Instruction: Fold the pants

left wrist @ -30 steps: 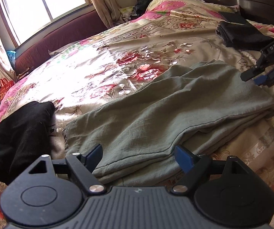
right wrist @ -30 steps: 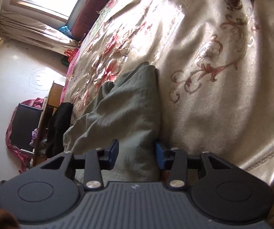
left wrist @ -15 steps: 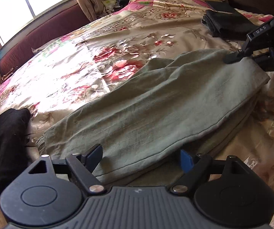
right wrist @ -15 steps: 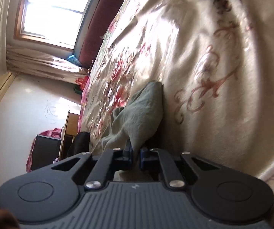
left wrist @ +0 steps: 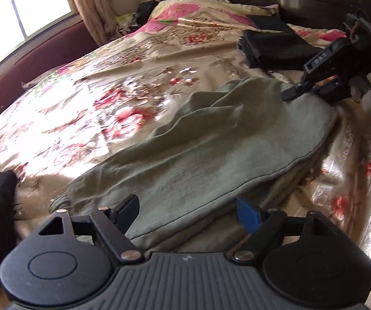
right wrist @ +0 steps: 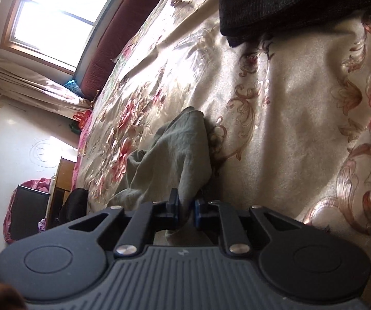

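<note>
Bedspread [left wrist: 87, 108], floral satin, carries my grey-green pants [left wrist: 211, 155]; window [left wrist: 17, 13] at 10 o'clock. Left gripper [left wrist: 186, 213] spread wide; right gripper [right wrist: 185, 208] pinches pants.

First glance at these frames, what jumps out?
The grey-green pants sprawl across the floral bedspread. The right gripper is shut on their far end, while the left gripper sits open over the near edge. Folded black clothes lie near the headboard.
</note>
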A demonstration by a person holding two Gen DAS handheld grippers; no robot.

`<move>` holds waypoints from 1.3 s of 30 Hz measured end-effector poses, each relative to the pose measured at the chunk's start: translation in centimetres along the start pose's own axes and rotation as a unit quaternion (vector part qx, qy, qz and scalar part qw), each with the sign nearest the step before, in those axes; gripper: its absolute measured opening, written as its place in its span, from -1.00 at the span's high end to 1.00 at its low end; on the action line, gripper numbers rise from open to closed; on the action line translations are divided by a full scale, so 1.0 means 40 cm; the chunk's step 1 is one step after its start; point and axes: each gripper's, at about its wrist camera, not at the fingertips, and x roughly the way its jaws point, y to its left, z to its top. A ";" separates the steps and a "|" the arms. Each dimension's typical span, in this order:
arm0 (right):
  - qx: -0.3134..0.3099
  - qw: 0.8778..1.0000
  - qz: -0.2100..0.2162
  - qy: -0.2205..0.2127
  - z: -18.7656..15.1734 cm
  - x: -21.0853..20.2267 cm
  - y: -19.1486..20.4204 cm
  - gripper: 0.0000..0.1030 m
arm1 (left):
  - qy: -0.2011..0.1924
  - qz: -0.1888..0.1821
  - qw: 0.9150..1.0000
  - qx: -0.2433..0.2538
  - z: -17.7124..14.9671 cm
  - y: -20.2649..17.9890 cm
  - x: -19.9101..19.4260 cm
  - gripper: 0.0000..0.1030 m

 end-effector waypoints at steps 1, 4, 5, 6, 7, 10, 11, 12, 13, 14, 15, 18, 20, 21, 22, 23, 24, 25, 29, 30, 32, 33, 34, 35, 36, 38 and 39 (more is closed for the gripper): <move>-0.018 0.999 -0.021 -0.017 0.001 -0.014 0.015 0.72 | 0.001 0.014 1.000 -0.011 -0.015 0.021 -0.012 -0.84; -0.063 0.995 -0.061 -0.053 -0.008 -0.063 0.075 0.71 | -0.004 0.040 0.998 -0.044 -0.052 0.070 -0.046 -0.84; -0.085 0.993 -0.065 -0.058 -0.019 -0.072 0.107 0.71 | -0.005 0.045 0.997 -0.055 -0.063 0.084 -0.056 -0.84; -0.122 0.989 -0.064 -0.056 -0.040 -0.076 0.152 0.71 | -0.006 0.049 0.997 -0.062 -0.073 0.094 -0.064 -0.84; -0.164 0.984 -0.056 -0.046 -0.065 -0.073 0.201 0.71 | -0.006 0.054 0.996 -0.069 -0.084 0.103 -0.069 -0.85; -0.274 0.962 0.002 0.022 -0.171 0.006 0.362 0.57 | -0.002 0.065 0.995 -0.078 -0.120 0.119 -0.080 -0.84; -0.304 0.952 0.017 0.045 -0.205 0.038 0.406 0.47 | -0.001 0.065 0.995 -0.080 -0.131 0.123 -0.084 -0.85; -0.341 0.937 0.037 0.069 -0.254 0.079 0.456 0.45 | -0.001 0.067 0.994 -0.082 -0.142 0.125 -0.090 -0.85; -0.370 0.924 0.052 0.085 -0.291 0.114 0.494 0.46 | -0.002 0.066 0.994 -0.083 -0.152 0.127 -0.096 -0.85; -0.399 0.909 0.062 0.105 -0.330 0.153 0.535 0.46 | -0.004 0.066 0.994 -0.085 -0.160 0.129 -0.102 -0.85; -0.421 0.896 0.071 0.122 -0.360 0.181 0.568 0.46 | -0.007 0.067 0.994 -0.087 -0.167 0.131 -0.107 -0.85; -0.477 0.859 0.093 0.159 -0.436 0.235 0.633 0.36 | -0.012 0.064 0.993 -0.099 -0.190 0.141 -0.117 -0.85; -0.525 0.832 0.080 0.162 -0.479 0.259 0.652 0.26 | -0.017 0.054 0.992 -0.116 -0.202 0.154 -0.120 -0.85; -0.544 0.821 0.069 0.158 -0.495 0.268 0.658 0.26 | -0.021 0.049 0.991 -0.124 -0.204 0.161 -0.121 -0.85; -0.558 0.814 0.055 0.153 -0.507 0.273 0.657 0.26 | -0.027 0.046 0.990 -0.130 -0.204 0.168 -0.123 -0.85; -0.560 0.814 0.045 0.147 -0.507 0.281 0.659 0.30 | -0.034 0.044 0.989 -0.135 -0.203 0.173 -0.125 -0.84; -0.551 0.821 0.037 0.148 -0.499 0.286 0.658 0.30 | -0.039 0.043 0.989 -0.136 -0.204 0.176 -0.126 -0.85; -0.536 0.829 0.033 0.152 -0.485 0.294 0.660 0.31 | -0.044 0.040 0.988 -0.139 -0.207 0.181 -0.127 -0.85; -0.519 0.842 0.023 0.147 -0.468 0.299 0.671 0.38 | -0.056 0.027 0.986 -0.157 -0.217 0.195 -0.134 -0.85; -0.524 0.839 0.020 0.144 -0.474 0.303 0.676 0.36 | -0.058 0.026 0.985 -0.159 -0.217 0.197 -0.134 -0.85; -0.532 0.834 0.017 0.144 -0.490 0.319 0.686 0.33 | -0.064 0.023 0.984 -0.164 -0.220 0.199 -0.139 -0.85; -0.532 0.835 0.014 0.141 -0.493 0.324 0.688 0.33 | -0.066 0.023 0.984 -0.165 -0.221 0.200 -0.141 -0.85; -0.528 0.837 0.009 0.141 -0.496 0.331 0.692 0.45 | -0.070 0.024 0.983 -0.167 -0.224 0.201 -0.146 -0.85; -0.518 0.843 0.005 0.143 -0.492 0.335 0.695 0.74 | -0.074 0.025 0.982 -0.169 -0.226 0.203 -0.149 -0.85; -0.508 0.849 0.004 0.145 -0.487 0.336 0.699 0.75 | -0.077 0.027 0.982 -0.171 -0.227 0.204 -0.153 -0.85; -0.497 0.857 0.011 0.134 -0.479 0.322 0.711 0.79 | -0.083 0.031 0.981 -0.174 -0.231 0.208 -0.163 -0.85; -0.495 0.860 0.017 0.123 -0.476 0.308 0.721 0.79 | -0.085 0.032 0.980 -0.175 -0.233 0.209 -0.168 -0.85</move>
